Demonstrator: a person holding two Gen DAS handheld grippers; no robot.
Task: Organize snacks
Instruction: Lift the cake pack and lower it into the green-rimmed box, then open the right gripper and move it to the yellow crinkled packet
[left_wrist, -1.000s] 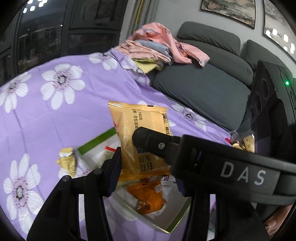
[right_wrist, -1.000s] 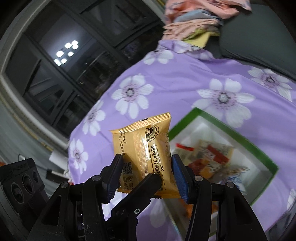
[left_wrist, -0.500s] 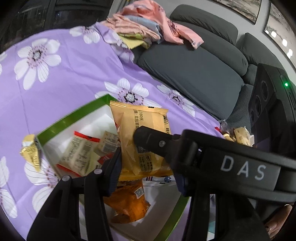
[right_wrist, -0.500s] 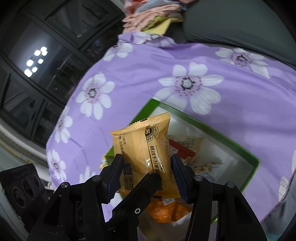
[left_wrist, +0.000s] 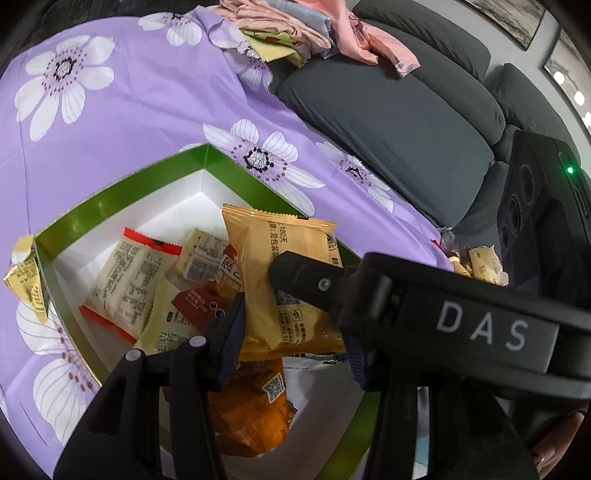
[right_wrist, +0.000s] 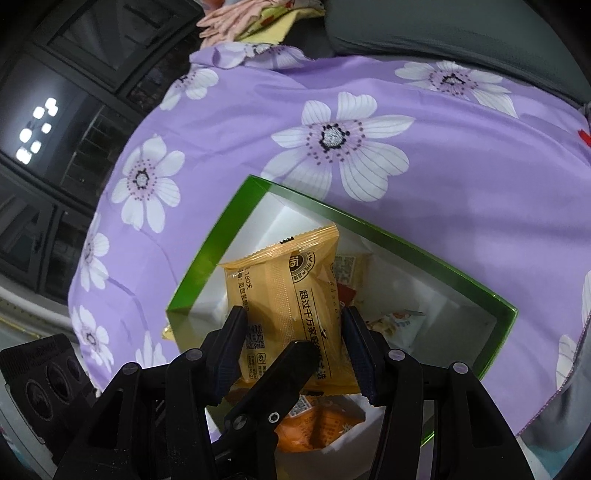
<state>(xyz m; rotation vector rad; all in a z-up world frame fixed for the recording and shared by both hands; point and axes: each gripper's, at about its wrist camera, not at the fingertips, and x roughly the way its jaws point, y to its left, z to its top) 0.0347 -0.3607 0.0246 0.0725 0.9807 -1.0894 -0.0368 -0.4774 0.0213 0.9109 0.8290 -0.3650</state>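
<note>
Both grippers are shut on one yellow-orange snack packet, held upright above the green-rimmed white box. My left gripper grips its lower part, and my right gripper's finger crosses in front. In the right wrist view the right gripper clamps the same packet over the box. Inside the box lie several snack packets: a cream one with red ends, a dark red one and an orange one.
A small gold packet lies on the purple flowered cloth against the box's left rim. More packets lie at the cloth's right edge. A grey sofa with piled clothes stands behind.
Both grippers, with the packet, have moved over the box and lower toward it. The box now fills more of both views.
</note>
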